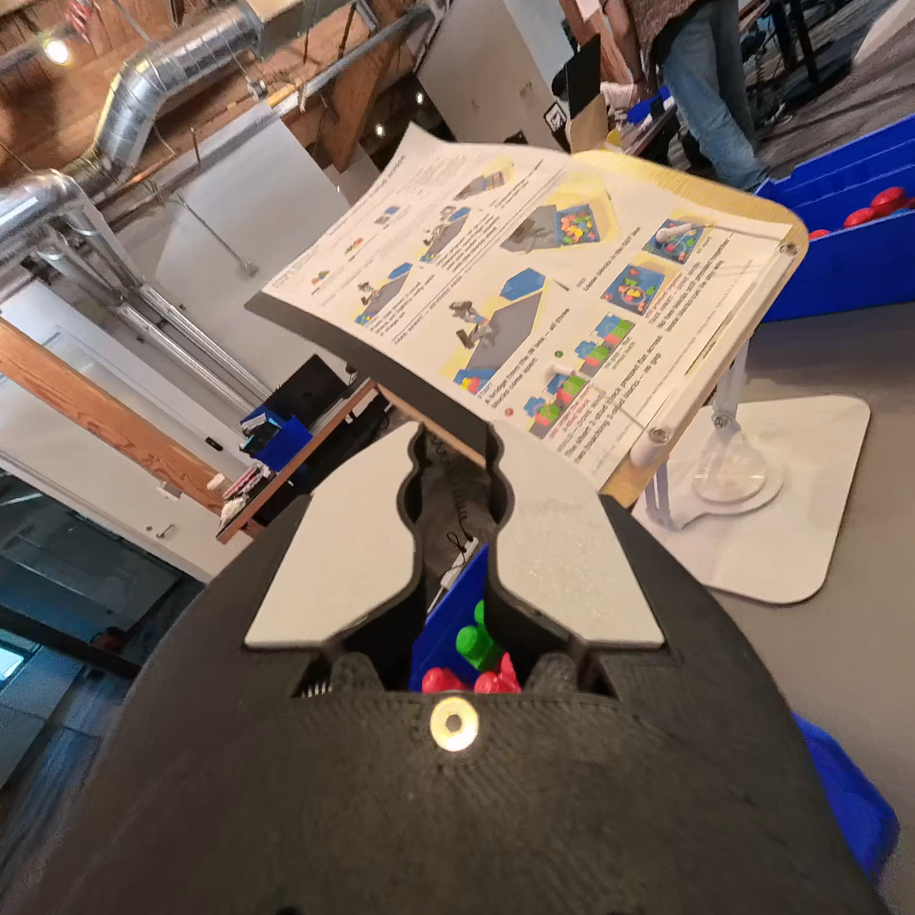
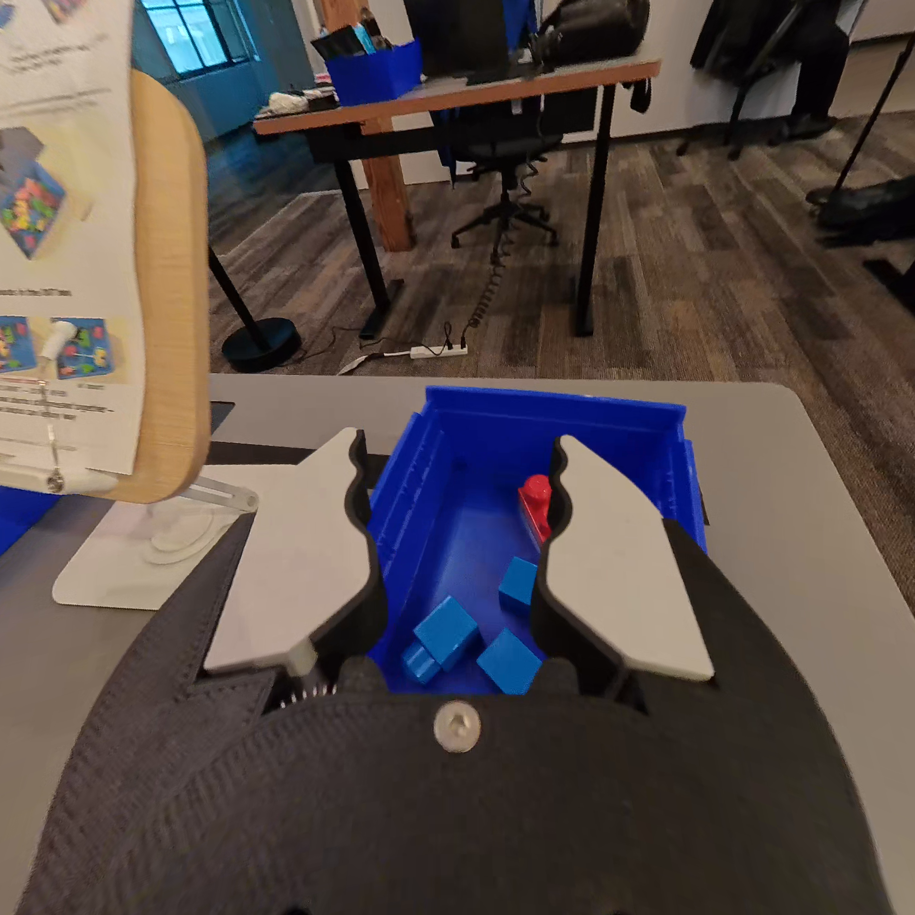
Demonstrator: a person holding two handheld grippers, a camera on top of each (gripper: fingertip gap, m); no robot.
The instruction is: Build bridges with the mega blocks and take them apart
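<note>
The right tongs [image 2: 458, 475] hang over a blue bin [image 2: 554, 403] with their fingers spread wide. Nothing is in them. Down below, between the two fingers, loose blocks lie on the bin floor: a red block [image 2: 537, 500] close to the right finger, and three blue blocks [image 2: 448, 631] nearer the tongs' base. None of them are stuck together.

The left tongs [image 1: 455, 448] are tipped up high, away from the table. Their fingers stand a little way apart, with nothing between them, so they are let go too. Under their base sits another blue bin [image 1: 448, 604], with a green block [image 1: 475, 643] and red blocks [image 1: 470, 681] inside. Just past the right finger, a picture sheet [image 1: 520, 277] on a stand [image 1: 767, 500] leans over the grey table [image 1: 841, 643].

No bridge stands anywhere in view. It looks like one bridge has been pulled apart and its blocks dropped in the bin. Next, the tongs would need fresh blocks to start another bridge.
</note>
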